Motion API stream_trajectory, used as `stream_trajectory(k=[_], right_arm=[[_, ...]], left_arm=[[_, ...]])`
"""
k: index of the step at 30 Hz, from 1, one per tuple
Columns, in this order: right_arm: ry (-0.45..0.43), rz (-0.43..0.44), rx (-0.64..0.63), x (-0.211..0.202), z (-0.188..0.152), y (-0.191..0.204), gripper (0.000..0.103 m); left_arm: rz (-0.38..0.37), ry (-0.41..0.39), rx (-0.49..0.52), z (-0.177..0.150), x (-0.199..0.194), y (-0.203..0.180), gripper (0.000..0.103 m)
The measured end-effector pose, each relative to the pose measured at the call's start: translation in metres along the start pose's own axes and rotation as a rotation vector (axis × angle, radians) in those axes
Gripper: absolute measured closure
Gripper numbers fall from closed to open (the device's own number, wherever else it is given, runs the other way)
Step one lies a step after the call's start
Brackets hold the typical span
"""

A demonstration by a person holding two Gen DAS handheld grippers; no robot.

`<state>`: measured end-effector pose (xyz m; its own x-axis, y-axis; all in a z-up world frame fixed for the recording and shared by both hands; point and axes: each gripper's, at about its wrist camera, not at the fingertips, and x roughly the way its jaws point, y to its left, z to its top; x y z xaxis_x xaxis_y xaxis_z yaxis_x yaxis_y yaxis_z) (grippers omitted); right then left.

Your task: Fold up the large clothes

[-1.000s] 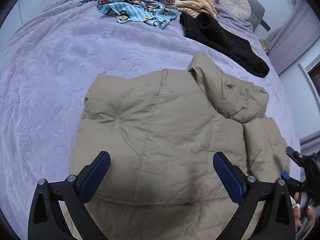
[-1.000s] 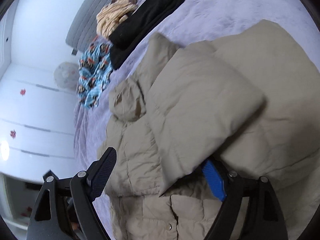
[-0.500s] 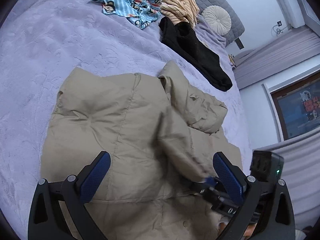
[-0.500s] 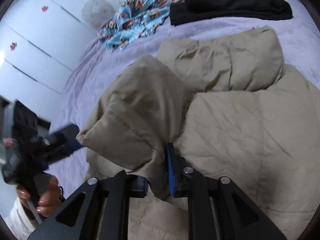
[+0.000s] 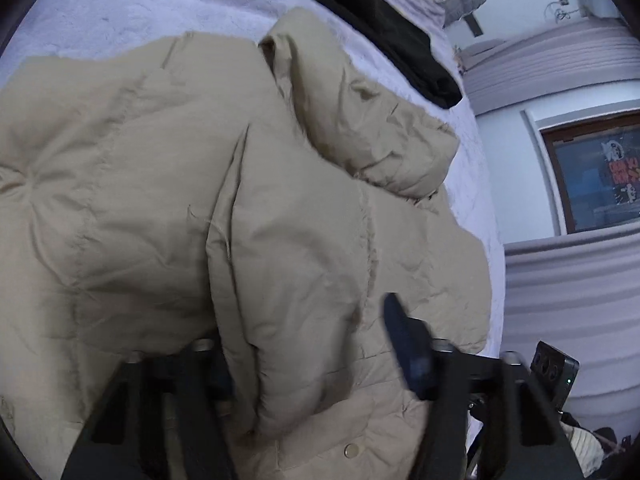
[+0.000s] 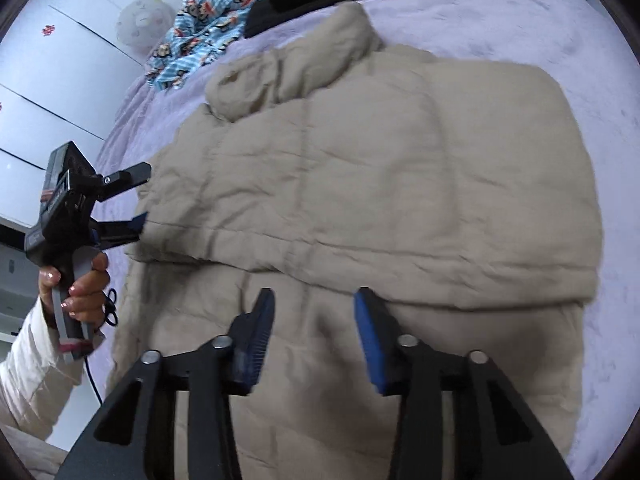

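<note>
The beige puffer jacket [image 6: 360, 184] lies spread on the lilac bed [image 6: 520, 24], w/ the left claw [image 6: 138, 204] apart around its folded edge. It looks light, puffy & springy, so best gripped at hems/seams. Right claw [image 6: 314, 332] hovers apart, empty; the jacket's near hem is cut off.

1. Bed cover [image 6: 520, 16]: lavender, textured, fills most of both views.
2. Wardrobe doors [image 6: 60, 64]: white, upper left of the right wrist view.
3. Window [image 5: 600, 168]: dark-framed (right edge, left wrist view), above pleated curtain [image 5: 568, 280].
</note>
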<state>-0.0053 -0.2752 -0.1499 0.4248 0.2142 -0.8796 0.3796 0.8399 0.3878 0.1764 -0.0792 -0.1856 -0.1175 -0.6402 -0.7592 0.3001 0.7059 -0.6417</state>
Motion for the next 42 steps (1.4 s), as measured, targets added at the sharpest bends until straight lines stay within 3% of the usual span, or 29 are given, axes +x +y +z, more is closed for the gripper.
stream_trajectory(k=[1,5,9,12,13,15,19,21,25,27,30,33,37,40,42], right_arm=[[0.017,-0.018,0.016,-0.001,-0.007,-0.013,0.073],[0.021,-0.106,0.027,-0.002,-0.018,-0.042,0.083],[-0.048,-0.155,0.02,-0.009,-0.004,-0.052,0.084],[-0.124,-0.24,-0.014,-0.015,0.016,-0.051,0.084],[-0.14,-0.272,-0.021,-0.014,0.021,-0.053,0.089],[-0.136,-0.3,-0.03,-0.007,0.025,-0.06,0.091],[-0.112,-0.283,0.015,0.009,0.021,-0.082,0.102],[-0.116,-0.261,0.037,0.007,0.021,-0.086,0.102],[-0.07,-0.205,0.087,-0.005,0.021,-0.089,0.096],[-0.042,-0.182,0.081,-0.019,0.012,-0.086,0.09],[-0.029,-0.144,0.045,-0.04,-0.004,-0.074,0.071],[-0.106,-0.11,0.021,-0.07,-0.013,-0.065,0.07],[-0.238,-0.116,0.09,-0.091,0.013,-0.072,0.071],[-0.257,-0.105,0.093,-0.073,0.044,-0.073,0.071],[-0.225,-0.156,0.056,-0.051,0.053,-0.074,0.072]], left_arm=[[0.014,0.03,-0.015,0.0,0.009,-0.001,0.092],[0.045,-0.043,0.033,-0.001,-0.006,-0.022,0.093],[0.093,-0.146,0.077,0.004,-0.044,-0.024,0.093],[0.17,-0.131,0.057,0.008,-0.045,-0.001,0.093],[0.184,-0.117,0.053,0.008,-0.039,0.006,0.093],[0.22,-0.097,0.065,0.006,-0.024,0.017,0.093],[0.239,-0.126,0.054,0.0,-0.023,0.025,0.09],[0.278,-0.144,0.055,-0.003,-0.032,0.026,0.082],[0.424,-0.208,0.093,-0.009,-0.062,0.024,0.049],[0.457,-0.244,0.108,-0.011,-0.079,0.025,0.049],[0.43,-0.28,0.108,-0.013,-0.101,0.023,0.049],[0.384,-0.293,0.148,-0.011,-0.104,0.01,0.049],[0.364,-0.262,0.229,-0.005,-0.075,-0.017,0.049],[0.454,-0.223,0.261,-0.005,-0.039,-0.015,0.049],[0.486,-0.198,0.248,-0.005,-0.021,0.002,0.049]])
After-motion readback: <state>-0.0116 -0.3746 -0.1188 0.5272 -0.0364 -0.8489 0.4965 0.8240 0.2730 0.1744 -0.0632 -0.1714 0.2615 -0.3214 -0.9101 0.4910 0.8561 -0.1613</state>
